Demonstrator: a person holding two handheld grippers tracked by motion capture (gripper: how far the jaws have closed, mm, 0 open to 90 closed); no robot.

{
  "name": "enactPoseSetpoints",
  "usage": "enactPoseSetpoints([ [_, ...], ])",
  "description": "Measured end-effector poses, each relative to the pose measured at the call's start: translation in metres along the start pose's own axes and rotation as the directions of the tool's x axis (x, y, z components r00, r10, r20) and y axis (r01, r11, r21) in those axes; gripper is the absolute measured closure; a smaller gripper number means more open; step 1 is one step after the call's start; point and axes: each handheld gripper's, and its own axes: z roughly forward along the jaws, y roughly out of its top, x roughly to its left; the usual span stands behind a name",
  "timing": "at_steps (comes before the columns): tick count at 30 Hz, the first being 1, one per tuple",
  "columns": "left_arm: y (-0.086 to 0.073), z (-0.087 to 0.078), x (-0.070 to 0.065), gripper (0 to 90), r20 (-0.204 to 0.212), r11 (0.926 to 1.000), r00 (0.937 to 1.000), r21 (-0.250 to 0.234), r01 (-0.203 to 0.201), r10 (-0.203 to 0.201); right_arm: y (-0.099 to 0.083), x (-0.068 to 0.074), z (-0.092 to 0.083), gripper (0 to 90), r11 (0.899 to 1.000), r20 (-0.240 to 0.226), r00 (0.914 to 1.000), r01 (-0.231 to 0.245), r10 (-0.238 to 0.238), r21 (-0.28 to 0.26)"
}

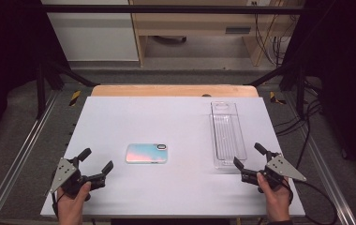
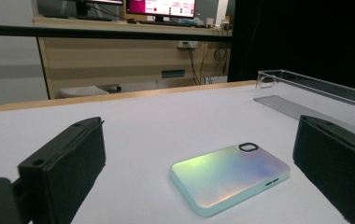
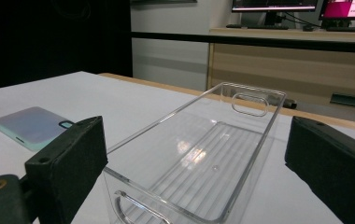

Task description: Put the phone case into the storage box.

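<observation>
The phone case (image 2: 230, 177) lies flat just ahead of my left gripper (image 1: 95, 163), between its wide, empty jaws. It looks light, stiff and slick; I'd pinch its long edges. My right gripper (image 1: 247, 155), also wide, faces the clear tray (image 3: 203, 154).

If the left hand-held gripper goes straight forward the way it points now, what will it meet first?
Probably the phone, lying flat on the white table ahead of the open left hand-held gripper. Nothing stands between them, though the exact line is hard to judge.
</observation>
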Motion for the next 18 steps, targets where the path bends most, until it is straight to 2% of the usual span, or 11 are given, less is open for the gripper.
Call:
enactPoseSetpoints([
  [5,-0.001,0.005,-0.008,2.5,0.0,0.9992,0.9998,0.035,0.018,-0.018,-0.002,-0.001,0.0,5.7,1.0,0.014,0.9999,0.003,-0.003,0.014],
  [9,0.0,0.008,-0.018,2.8,0.008,0.9977,0.9998,0.065,-0.019,0.018,0.0,0.002,-0.002,5.6,1.0,0.026,0.9996,0.011,-0.012,0.024],
  [12,0.001,0.013,-0.02,4.0,-0.009,0.9943,0.9997,0.105,-0.021,0.022,-0.001,0.001,-0.002,5.0,1.0,0.047,0.9989,0.008,-0.009,0.024],
  [13,0.001,0.013,-0.02,4.7,-0.009,0.9943,0.9997,0.105,-0.021,0.022,-0.001,0.001,-0.002,5.0,1.0,0.047,0.9989,0.008,-0.009,0.024],
  [14,0.001,0.02,-0.021,5.8,-0.006,0.9894,0.9999,0.145,-0.009,0.01,-0.001,0.002,-0.003,4.7,1.0,0.048,0.9989,0.001,-0.002,0.023],
  [16,0.002,0.029,-0.023,9.3,0.014,0.9822,0.9999,0.188,0.0,-0.003,-0.001,0.002,-0.004,4.5,1.0,0.045,0.999,-0.001,0.0,0.019],
  [18,0.004,0.04,-0.025,13.0,0.035,0.9747,0.9994,0.223,-0.006,-0.001,-0.001,0.001,-0.004,4.5,1.0,0.045,0.999,0.0,-0.001,0.016],
])
